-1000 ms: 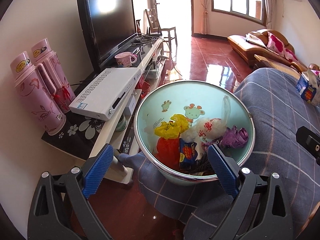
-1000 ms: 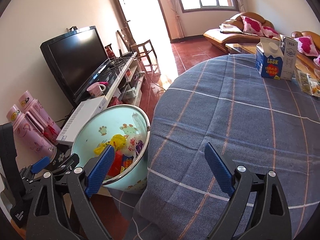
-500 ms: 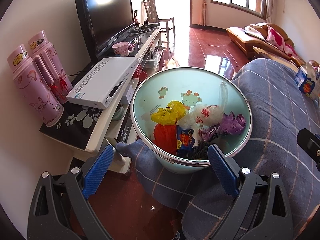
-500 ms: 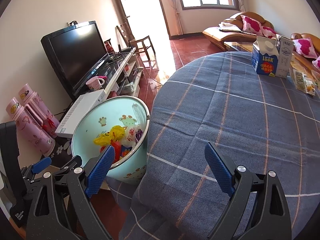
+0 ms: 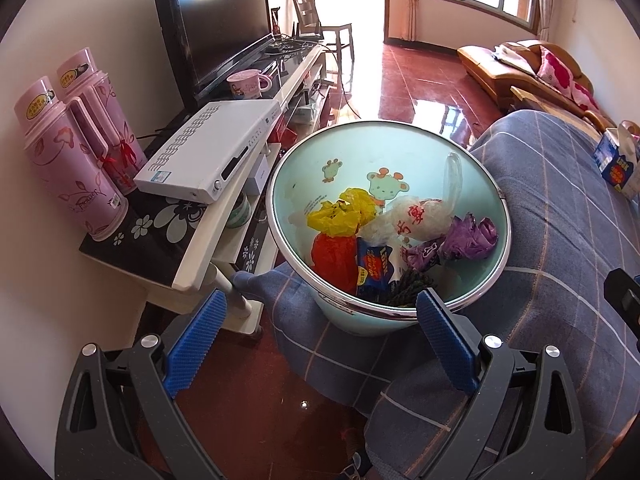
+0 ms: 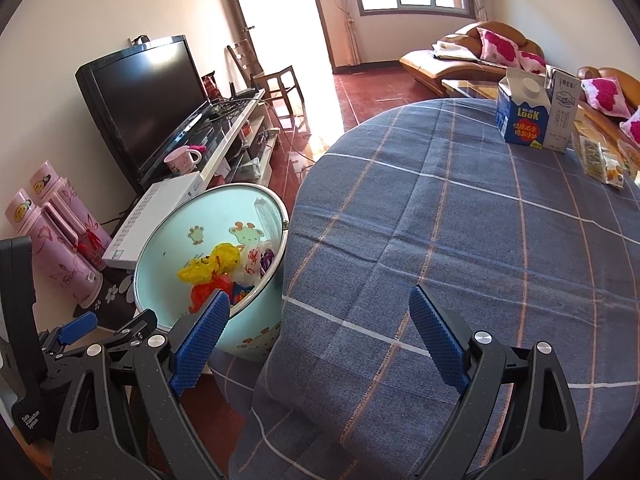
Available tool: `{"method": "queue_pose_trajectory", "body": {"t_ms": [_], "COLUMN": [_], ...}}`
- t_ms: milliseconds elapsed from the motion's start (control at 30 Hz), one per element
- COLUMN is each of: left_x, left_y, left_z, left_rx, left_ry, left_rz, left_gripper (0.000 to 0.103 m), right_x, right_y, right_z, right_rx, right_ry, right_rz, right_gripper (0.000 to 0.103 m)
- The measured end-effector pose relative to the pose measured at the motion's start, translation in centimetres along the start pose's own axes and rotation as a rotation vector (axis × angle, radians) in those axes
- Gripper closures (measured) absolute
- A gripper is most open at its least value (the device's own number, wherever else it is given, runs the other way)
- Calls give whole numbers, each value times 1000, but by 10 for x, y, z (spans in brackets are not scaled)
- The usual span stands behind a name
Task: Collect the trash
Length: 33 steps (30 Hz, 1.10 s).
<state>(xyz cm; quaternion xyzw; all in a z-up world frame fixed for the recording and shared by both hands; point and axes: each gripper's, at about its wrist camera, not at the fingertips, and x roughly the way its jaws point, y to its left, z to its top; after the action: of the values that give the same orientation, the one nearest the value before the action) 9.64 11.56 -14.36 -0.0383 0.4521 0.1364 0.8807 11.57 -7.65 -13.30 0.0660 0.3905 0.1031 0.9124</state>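
Note:
A pale blue trash bin [image 5: 352, 148] with cartoon stickers stands beside the table and holds crumpled trash: a yellow bag [image 5: 340, 214], a red bag [image 5: 334, 258], a white bag [image 5: 416, 218], a purple wrapper [image 5: 468, 236]. It also shows in the right wrist view [image 6: 184, 248]. My left gripper [image 5: 320, 326] is open and empty, just short of the bin's near rim. My right gripper [image 6: 318, 334] is open and empty above the table's edge. A blue milk carton [image 6: 522, 116] and snack packets [image 6: 600, 160] sit far across the table.
The round table has a blue checked cloth [image 6: 460, 240]. A TV stand [image 5: 224, 216] to the left carries a white set-top box [image 5: 212, 152], two pink thermoses [image 5: 68, 160], a pink mug [image 5: 248, 82] and a TV [image 5: 216, 16]. A sofa [image 6: 460, 56] stands at the back.
Both grippers have drawn back and risen slightly; the bin looks a little farther away in the left wrist view. Both grippers stay open and empty.

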Motion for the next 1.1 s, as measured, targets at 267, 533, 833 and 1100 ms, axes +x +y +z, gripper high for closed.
{"method": "queue_pose_trajectory", "body": {"t_ms": [267,533,833,1100], "left_x": [-10,-38,-68,-100], "left_y": [3,4,-3,3], "left_z": [-6,-8,-6,5], "left_rx": [3,-5,33,14], "left_ry": [9,-59,-164,-246], "left_rz": [10,20,70,35], "left_gripper": [9,9,6,6], "right_x": [-8,-19,-46,-78], "right_y": [-6,-5,5,12], "right_z": [-4,-9,-13,-12], "right_rx": [0,-14,-80,-124], "right_ry": [-3,-11,-63,-148], "right_rz": [2,20,3,-17], "right_gripper": [12,12,12,8]}}
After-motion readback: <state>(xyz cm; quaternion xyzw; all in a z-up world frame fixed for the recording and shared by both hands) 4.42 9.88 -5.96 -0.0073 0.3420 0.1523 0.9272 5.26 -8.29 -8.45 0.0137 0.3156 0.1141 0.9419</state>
